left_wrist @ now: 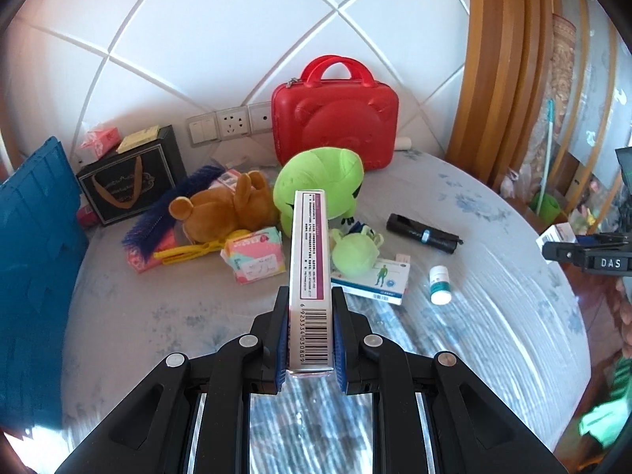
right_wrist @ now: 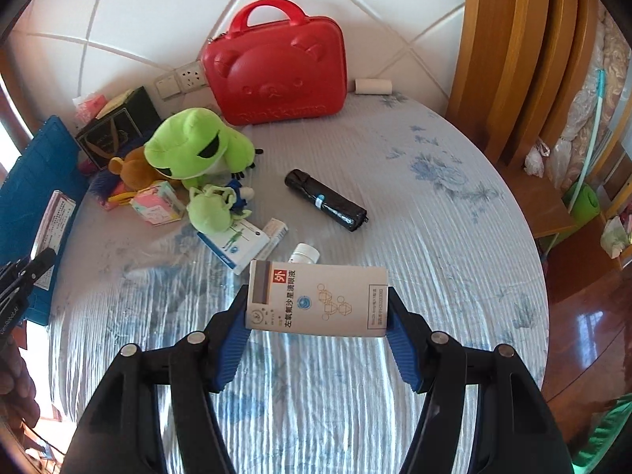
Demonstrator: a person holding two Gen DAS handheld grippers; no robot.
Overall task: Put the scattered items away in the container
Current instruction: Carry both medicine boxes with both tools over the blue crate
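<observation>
From the left wrist, the left hand-held gripper [left_wrist: 309, 308] is clenched on a narrow purple-edged box [left_wrist: 308, 260], its blue pads pressed against the box's two broad faces and the barcode end nearest the camera. The box stands clear above the bed [left_wrist: 493, 276], which carries a pale floral cover. Beyond it lie a big green frog plush [left_wrist: 316, 181], a brown teddy bear [left_wrist: 225, 209] on its side, a small green frog plush [left_wrist: 355, 252] resting on a white and blue box [left_wrist: 379, 280], a white pill bottle [left_wrist: 440, 284] and a black cylinder [left_wrist: 422, 233]. A red bear-faced case [left_wrist: 335, 118] stands upright against the white wall. The blue container [left_wrist: 35, 245] sits at the left edge of the bed. At the far right, the right hand-held gripper [left_wrist: 561, 249] is partly visible.

From the right wrist, the right hand-held gripper [right_wrist: 318, 304] grips a white eye-drop box [right_wrist: 316, 300] by its two short ends, held crosswise above the bed [right_wrist: 434, 237]. The pill bottle [right_wrist: 306, 253] peeks out just behind it. The blue container [right_wrist: 43, 166] lies at the far left, with the left hand-held gripper [right_wrist: 37, 262] and its purple-edged box [right_wrist: 53, 233] in front of it.
</observation>
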